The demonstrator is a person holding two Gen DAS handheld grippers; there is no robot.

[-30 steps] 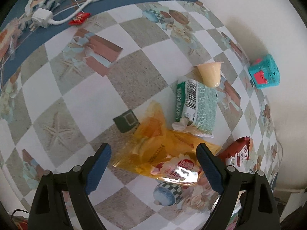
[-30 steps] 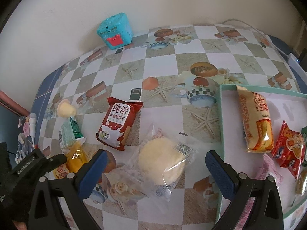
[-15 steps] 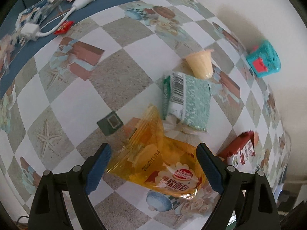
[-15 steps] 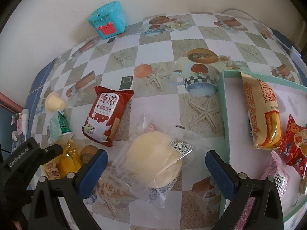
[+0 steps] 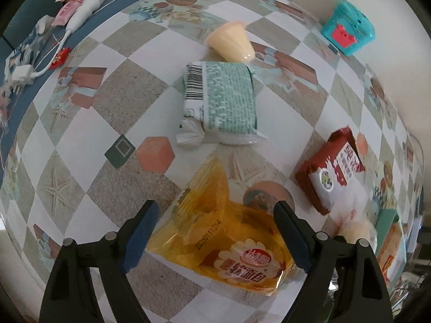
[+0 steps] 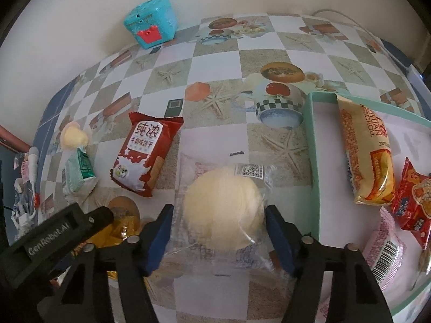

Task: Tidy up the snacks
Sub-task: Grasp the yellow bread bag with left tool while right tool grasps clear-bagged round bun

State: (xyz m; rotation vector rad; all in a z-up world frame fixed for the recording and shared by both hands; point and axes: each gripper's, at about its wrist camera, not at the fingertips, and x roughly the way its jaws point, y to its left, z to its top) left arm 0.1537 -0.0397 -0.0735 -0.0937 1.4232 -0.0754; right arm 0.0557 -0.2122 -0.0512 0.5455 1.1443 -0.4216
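My right claw is closing around the round pale bun in its clear wrapper, low in the middle of the right wrist frame; the blue pads sit at the wrapper's two sides, but I cannot tell whether they press on it. Just right of it stands the mint-green tray, which holds a long orange roll pack, a red snack pack and a pink wrapped item. Left of the bun lies the red milk-biscuit pack, and further left the green wafer pack and a pale jelly cup.

My left claw points down over the yellow bread bag at the bottom of its frame, its jaws wide and easing inward, the bag between them but not pinched. Above it I see the green wafer pack, the jelly cup just beyond it, and the red biscuit pack at right. A teal toy box sits against the wall at upper right of the checkered surface.
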